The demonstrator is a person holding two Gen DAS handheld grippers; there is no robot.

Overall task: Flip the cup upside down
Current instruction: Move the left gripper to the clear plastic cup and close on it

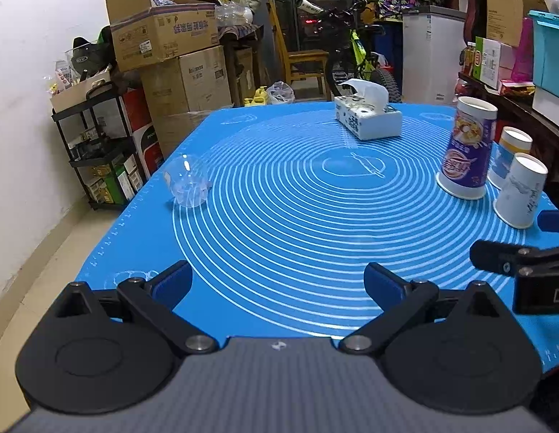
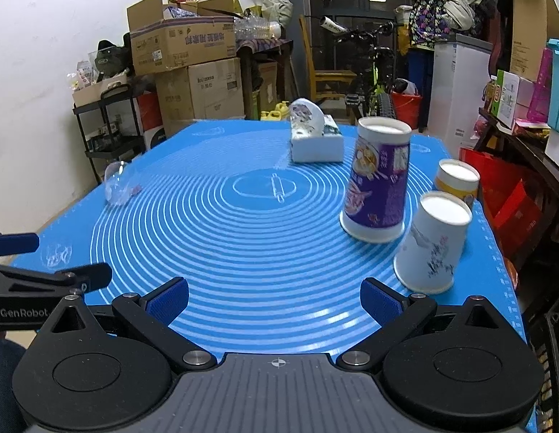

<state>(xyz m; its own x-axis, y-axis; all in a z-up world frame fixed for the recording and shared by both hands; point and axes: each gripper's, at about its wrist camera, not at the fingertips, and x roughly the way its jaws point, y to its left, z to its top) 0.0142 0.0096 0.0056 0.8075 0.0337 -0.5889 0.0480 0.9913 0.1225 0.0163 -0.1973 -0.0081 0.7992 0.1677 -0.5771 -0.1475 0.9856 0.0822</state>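
Three paper cups stand upside down at the right of the blue mat [image 1: 279, 216]: a tall purple cup [image 1: 467, 148] [image 2: 378, 180], a white printed cup [image 1: 519, 189] [image 2: 434, 241] and a yellow-banded cup [image 1: 510, 155] [image 2: 456, 184]. A clear plastic cup [image 1: 187, 182] [image 2: 117, 184] lies on its side near the mat's left edge. My left gripper [image 1: 277, 285] is open and empty over the mat's near edge. My right gripper [image 2: 275, 299] is open and empty, the white cup just beyond its right finger.
A tissue box [image 1: 367, 115] [image 2: 315, 137] sits at the far middle of the mat. Cardboard boxes [image 1: 171, 43], a black shelf cart [image 1: 99, 144], a wooden chair and a bicycle stand behind the table. A cluttered shelf [image 2: 524, 126] runs along the right.
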